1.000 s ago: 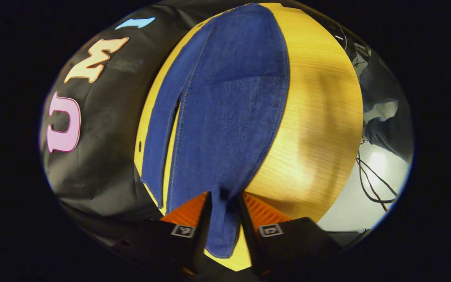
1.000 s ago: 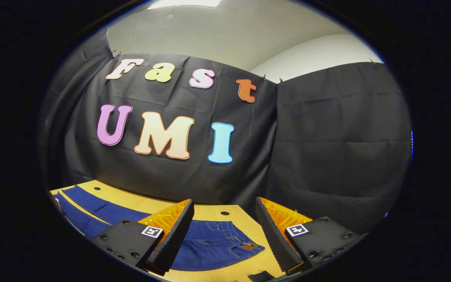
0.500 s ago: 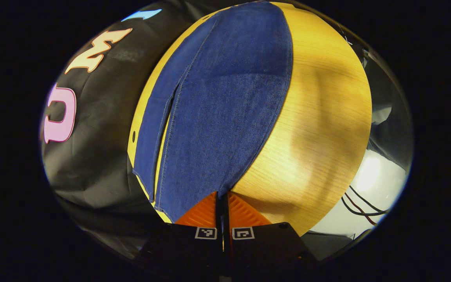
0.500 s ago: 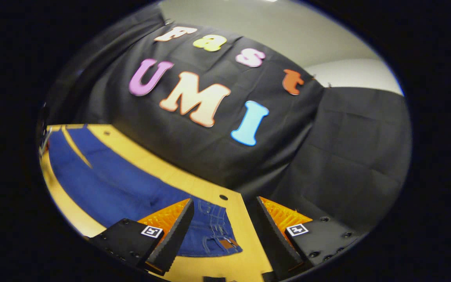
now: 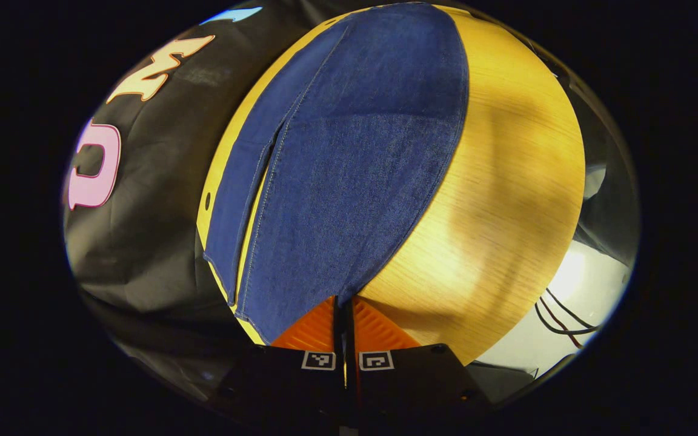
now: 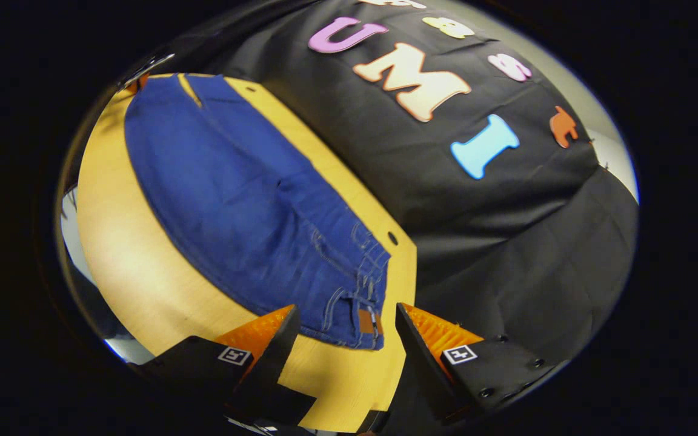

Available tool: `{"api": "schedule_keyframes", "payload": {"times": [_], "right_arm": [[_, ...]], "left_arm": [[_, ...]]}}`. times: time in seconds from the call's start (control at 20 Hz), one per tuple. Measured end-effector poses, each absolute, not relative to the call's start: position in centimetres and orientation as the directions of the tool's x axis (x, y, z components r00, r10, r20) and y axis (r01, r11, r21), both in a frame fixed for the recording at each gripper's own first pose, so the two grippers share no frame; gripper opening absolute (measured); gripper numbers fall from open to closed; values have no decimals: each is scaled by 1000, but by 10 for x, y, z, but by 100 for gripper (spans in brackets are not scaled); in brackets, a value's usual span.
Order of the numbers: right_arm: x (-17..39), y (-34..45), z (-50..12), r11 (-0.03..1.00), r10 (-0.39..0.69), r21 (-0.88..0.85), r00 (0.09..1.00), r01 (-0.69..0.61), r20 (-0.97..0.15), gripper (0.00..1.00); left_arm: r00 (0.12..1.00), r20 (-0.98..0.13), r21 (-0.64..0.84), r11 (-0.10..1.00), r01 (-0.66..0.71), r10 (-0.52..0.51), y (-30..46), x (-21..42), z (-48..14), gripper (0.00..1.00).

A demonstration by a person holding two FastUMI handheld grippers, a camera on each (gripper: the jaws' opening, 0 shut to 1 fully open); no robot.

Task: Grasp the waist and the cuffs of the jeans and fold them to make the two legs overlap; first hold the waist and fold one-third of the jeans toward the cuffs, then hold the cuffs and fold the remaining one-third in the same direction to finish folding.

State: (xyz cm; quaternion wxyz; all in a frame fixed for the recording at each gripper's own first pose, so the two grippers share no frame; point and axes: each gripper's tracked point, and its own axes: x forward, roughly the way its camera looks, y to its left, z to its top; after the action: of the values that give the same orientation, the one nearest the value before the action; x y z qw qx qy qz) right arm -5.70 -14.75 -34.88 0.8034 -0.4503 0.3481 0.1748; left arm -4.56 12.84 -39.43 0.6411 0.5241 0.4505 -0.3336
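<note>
Left gripper (image 5: 344, 315) clamped together on near cuff (image 5: 300, 303) of jeans (image 5: 349, 151), anchoring that end for leg-overlap fold. Jeans flat on bench (image 5: 506, 181), stretching ahead. Right gripper (image 6: 343, 330) apart, hovering just short of waist (image 6: 361, 303), lined up to grasp.

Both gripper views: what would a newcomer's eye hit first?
The blue jeans spread flat along the yellow wooden table, legs side by side with a sliver of table between them. The left gripper is shut on a cuff at the table's near edge. The right gripper hangs open above the waist, not gripping it.
</note>
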Motion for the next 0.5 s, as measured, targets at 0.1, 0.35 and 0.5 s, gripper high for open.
{"api": "schedule_keyframes", "payload": {"times": [0.1,0.35,0.5], "right_arm": [[-64,-148,-370,477,-30,-580,647,-661,-762,96],[-79,-162,-410,404,-46,-509,540,-760,-841,100],[-67,-160,-417,354,-35,-524,549,-775,-835,95]], "left_arm": [[367,-929,368,235,900,51,128,-45,-394,0],[375,-925,380,246,892,67,130,-42,-395,0],[379,-922,386,242,890,80,129,-42,-396,0]]}}
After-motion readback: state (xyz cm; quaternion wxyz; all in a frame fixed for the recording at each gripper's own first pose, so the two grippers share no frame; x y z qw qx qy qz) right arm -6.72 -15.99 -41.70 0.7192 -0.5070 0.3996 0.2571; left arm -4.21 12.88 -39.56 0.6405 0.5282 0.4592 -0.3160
